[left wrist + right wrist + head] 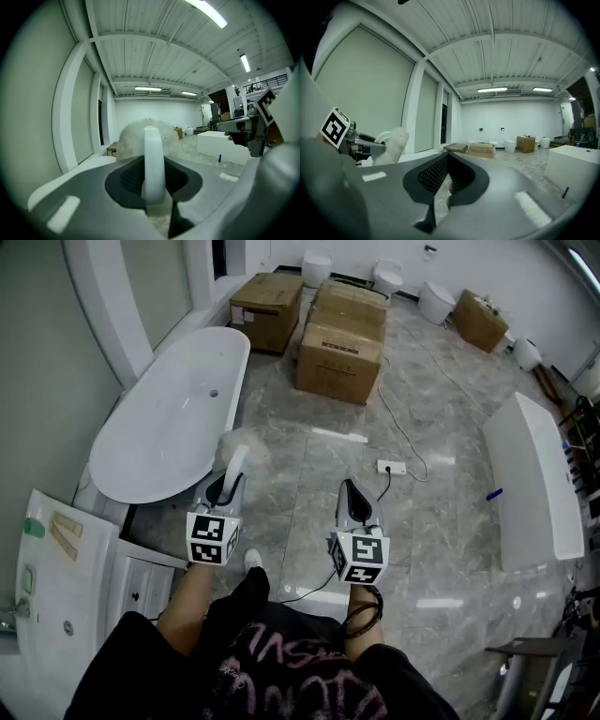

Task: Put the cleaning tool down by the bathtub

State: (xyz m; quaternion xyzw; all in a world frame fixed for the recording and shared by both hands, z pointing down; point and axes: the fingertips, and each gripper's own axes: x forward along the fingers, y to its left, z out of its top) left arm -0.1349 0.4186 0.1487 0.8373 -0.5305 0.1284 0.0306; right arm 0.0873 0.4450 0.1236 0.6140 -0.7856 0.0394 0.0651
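The left gripper (232, 480) is clamped on the white handle of the tool (153, 161), whose fluffy head points ahead toward 12 o'clock. From the head view, that head shows just beside the near rim of the bathtub (159, 432), which stretches from the gripper's 9 to its 12 o'clock. The right gripper (442, 185) is at the left one's 3 o'clock, its jaws closed together with nothing between them. A power strip (392, 466) lies on the marble floor (309, 465) at the right gripper's 1 o'clock. Cardboard boxes (339, 348) stand farther out at 12 o'clock.
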